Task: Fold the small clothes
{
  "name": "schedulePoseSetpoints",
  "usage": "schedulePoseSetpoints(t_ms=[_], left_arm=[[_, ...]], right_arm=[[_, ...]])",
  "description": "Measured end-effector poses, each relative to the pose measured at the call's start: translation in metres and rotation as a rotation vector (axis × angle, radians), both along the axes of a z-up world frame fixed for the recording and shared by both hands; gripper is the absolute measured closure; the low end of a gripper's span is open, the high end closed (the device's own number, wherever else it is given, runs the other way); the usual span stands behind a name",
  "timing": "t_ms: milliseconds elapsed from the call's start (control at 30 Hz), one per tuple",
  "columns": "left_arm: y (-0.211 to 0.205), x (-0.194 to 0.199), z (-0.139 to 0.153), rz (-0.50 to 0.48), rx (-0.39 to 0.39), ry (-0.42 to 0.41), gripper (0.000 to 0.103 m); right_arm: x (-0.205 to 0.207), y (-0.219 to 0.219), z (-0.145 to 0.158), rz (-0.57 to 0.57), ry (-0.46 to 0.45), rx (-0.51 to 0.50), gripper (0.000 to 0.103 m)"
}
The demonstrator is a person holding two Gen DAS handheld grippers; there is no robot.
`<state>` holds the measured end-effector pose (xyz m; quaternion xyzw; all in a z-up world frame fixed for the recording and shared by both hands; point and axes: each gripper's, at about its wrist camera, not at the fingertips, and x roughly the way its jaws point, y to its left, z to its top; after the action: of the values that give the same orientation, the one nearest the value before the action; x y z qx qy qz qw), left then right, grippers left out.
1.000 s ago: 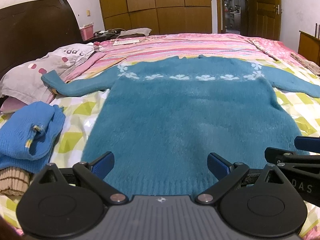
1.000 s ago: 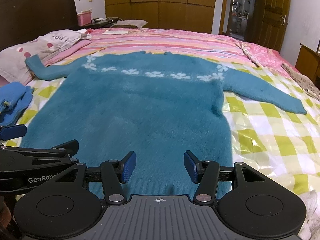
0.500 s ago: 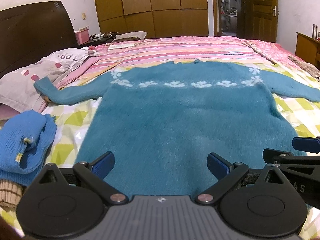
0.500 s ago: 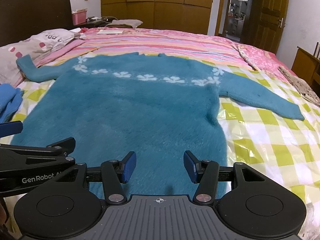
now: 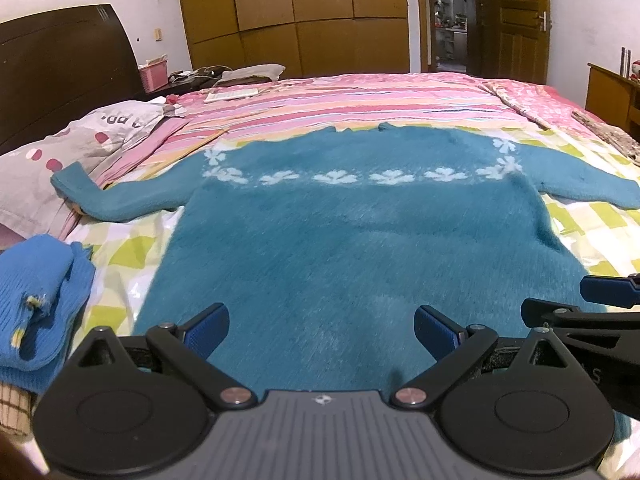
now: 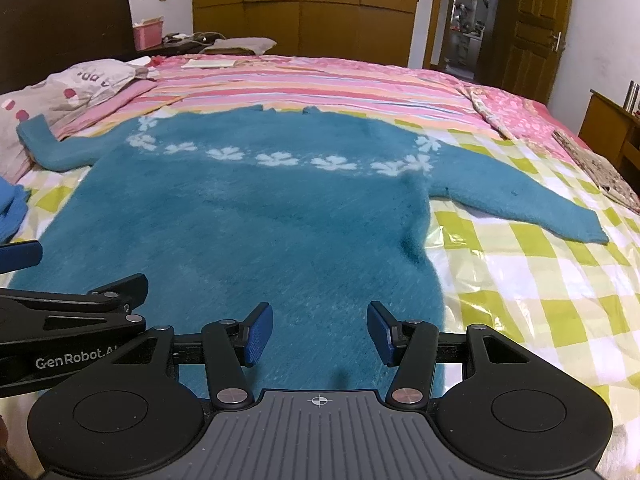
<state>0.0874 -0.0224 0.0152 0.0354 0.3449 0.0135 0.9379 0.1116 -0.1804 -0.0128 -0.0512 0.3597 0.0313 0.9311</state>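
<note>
Hovering side by side over the near hem, the left gripper (image 5: 322,330) and right gripper (image 6: 320,334) both stand with jaws apart, holding nothing. The teal sweater (image 5: 360,248) lies flat on the bed (image 6: 520,280), sleeves spread toward both side edges, just ahead of the fingertips. Only the left view shows folded blue knitwear (image 5: 38,304) fully; only the right shows the whole right sleeve.

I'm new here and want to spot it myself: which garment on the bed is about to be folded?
Look at the bed with the yellow-checked cover. Spread flat across it lies the teal sweater, both sleeves out. A row of white flowers across its chest sets it apart from the plain blue knit bundled beside it.
</note>
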Motion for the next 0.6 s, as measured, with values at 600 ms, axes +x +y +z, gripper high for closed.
schedulePoseSetpoints(t_ms=[600], left_arm=[[-0.024, 0.037, 0.000, -0.053, -0.014, 0.012, 0.000]], right_arm=[[0.032, -0.035, -0.009, -0.063, 0.027, 0.077, 0.055]])
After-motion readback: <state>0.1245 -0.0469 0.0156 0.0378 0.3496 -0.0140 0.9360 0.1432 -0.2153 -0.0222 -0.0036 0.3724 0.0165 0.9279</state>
